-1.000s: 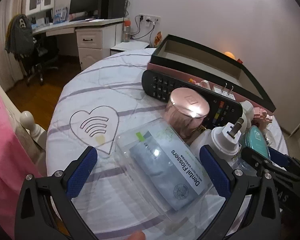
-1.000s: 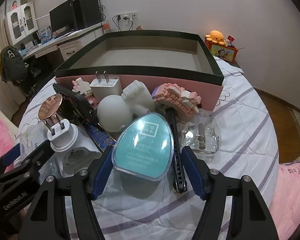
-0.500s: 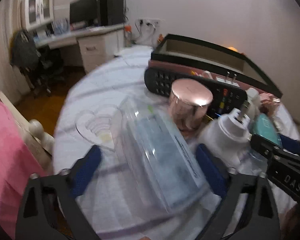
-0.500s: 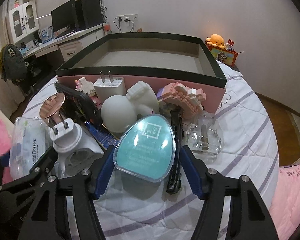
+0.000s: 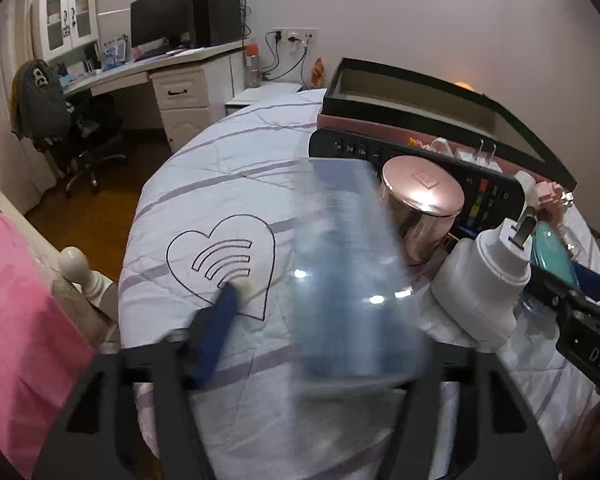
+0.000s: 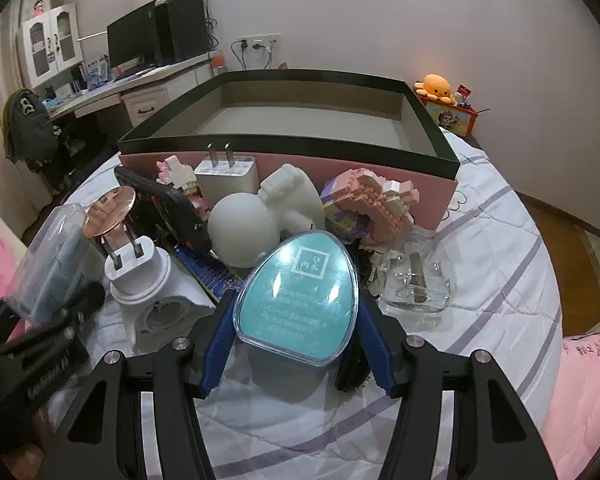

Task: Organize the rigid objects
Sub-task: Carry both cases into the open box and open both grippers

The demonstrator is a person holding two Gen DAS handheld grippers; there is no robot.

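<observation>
Only the left wrist view shows the heart motif point(image 5: 224, 264) on the bedspread point(image 5: 228, 168); only the right wrist view shows the open box's point(image 6: 300, 144) whole interior. Left gripper point(image 5: 316, 344): jaws just closing around the blurred clear flosser case point(image 5: 348, 276); contact cannot be told. Right gripper point(image 6: 296, 340): jaws just closing, blue pads against the teal egg-shaped case point(image 6: 300, 296). Between the cases stands a white plug adapter point(image 6: 140, 276). A remote point(image 5: 416, 164), rose-gold jar point(image 5: 420, 200) and brick models point(image 6: 372, 204) crowd the box front.

Left gripper point(image 5: 320, 320) jaws just closing; right gripper point(image 6: 296, 336) jaws narrowing too.
</observation>
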